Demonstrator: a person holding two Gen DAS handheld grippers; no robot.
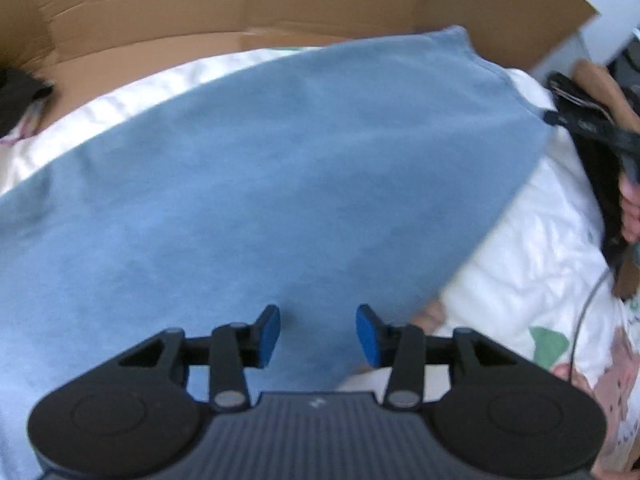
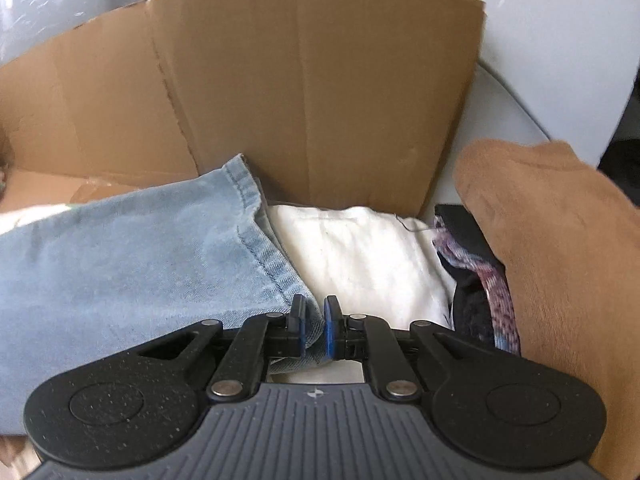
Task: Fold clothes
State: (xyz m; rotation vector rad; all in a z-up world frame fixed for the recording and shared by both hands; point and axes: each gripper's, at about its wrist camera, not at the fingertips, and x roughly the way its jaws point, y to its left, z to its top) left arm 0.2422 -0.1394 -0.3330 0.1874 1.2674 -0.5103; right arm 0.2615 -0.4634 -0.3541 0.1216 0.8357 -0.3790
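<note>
the jeans are spread on the white bedding, their hem pinned at six o'clock by the closed right gripper, likely anchoring the fold; the left gripper hangs apart, empty.

No words, brand names, labels or numbers can be read in either view. The only signs are small white marks moulded into each gripper's ribbed grey housing, near 6 o'clock, too small and blurred to make out as letters.

Jeans lie flat on white bedding.
</note>
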